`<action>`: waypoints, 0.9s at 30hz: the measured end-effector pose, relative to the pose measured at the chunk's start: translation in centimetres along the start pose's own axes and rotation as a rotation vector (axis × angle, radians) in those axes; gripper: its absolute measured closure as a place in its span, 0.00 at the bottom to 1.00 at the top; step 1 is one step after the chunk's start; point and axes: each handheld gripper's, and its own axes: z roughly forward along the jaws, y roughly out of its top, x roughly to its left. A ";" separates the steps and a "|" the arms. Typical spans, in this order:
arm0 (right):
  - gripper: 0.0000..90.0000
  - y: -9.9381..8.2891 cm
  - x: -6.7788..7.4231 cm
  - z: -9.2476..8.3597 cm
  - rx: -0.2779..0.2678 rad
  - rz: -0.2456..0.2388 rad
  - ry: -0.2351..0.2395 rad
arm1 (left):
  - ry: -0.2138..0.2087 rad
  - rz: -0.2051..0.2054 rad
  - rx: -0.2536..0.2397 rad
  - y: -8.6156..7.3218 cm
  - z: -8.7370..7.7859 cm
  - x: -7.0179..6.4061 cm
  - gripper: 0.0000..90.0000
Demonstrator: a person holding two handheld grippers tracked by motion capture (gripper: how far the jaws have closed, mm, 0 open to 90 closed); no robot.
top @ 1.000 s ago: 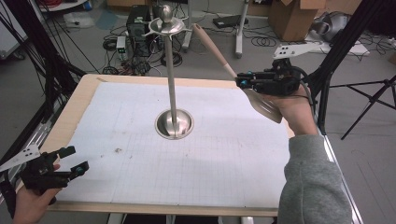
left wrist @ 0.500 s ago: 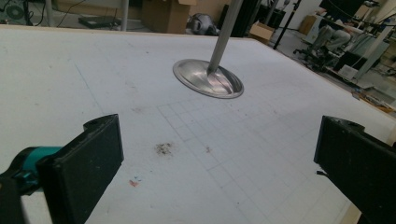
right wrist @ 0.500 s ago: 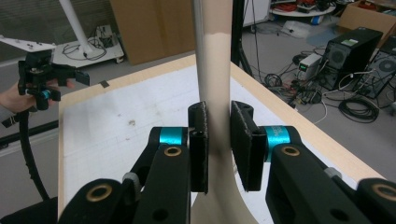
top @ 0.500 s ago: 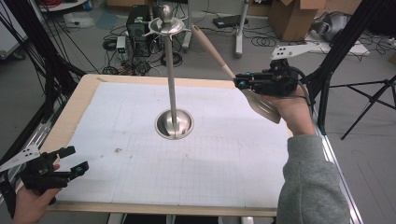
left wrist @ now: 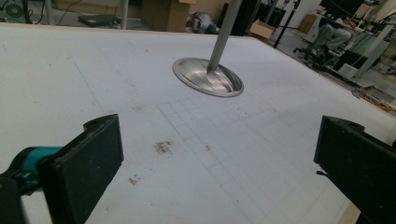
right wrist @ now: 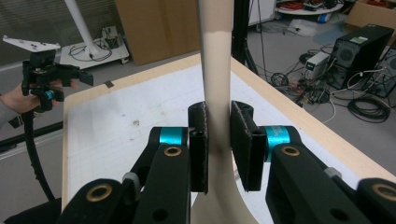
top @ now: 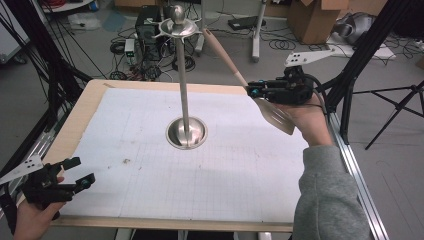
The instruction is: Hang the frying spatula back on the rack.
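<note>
Gripping the pale beige spatula with a long tapering handle point(top: 240, 80) at the neck, where handle widens into blade, the right gripper point(top: 256, 91) hovers above the table's 2 o'clock edge; its black pads point(right wrist: 198, 140) are clamped on either side of the handle, as the right gripper view makes plain. The handle runs up and away toward 11 o'clock from the jaws, its tip close to the hooked crown of the tall polished steel stand with a round dished base point(top: 186, 131), while the flat blade hangs back toward the palm at 5 o'clock. Holding it low on the neck probably leaves the whole handle free, so that its far end can be brought to one of the crown's hooks; whether that end has a hanging hole I cannot tell. In the high view the tip looks just beside the crown at 2 o'clock of it, touching or not is unclear

The left gripper point(top: 75, 176) rests at the 7 o'clock corner of the white gridded mat on the wooden tabletop point(top: 125, 210), jaws spread wide with nothing between them, well apart from the stand, likely parked out of the way
</note>
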 end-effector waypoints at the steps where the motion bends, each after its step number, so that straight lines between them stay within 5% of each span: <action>1: 0.86 0.0 0.0 0.0 0.000 0.000 0.000 | 0.000 0.000 0.000 0.0 0.0 0.0 0.02; 27: 0.86 0.0 0.4 2.8 0.045 -0.014 0.011 | 0.000 0.000 -0.001 0.0 -0.2 0.0 0.02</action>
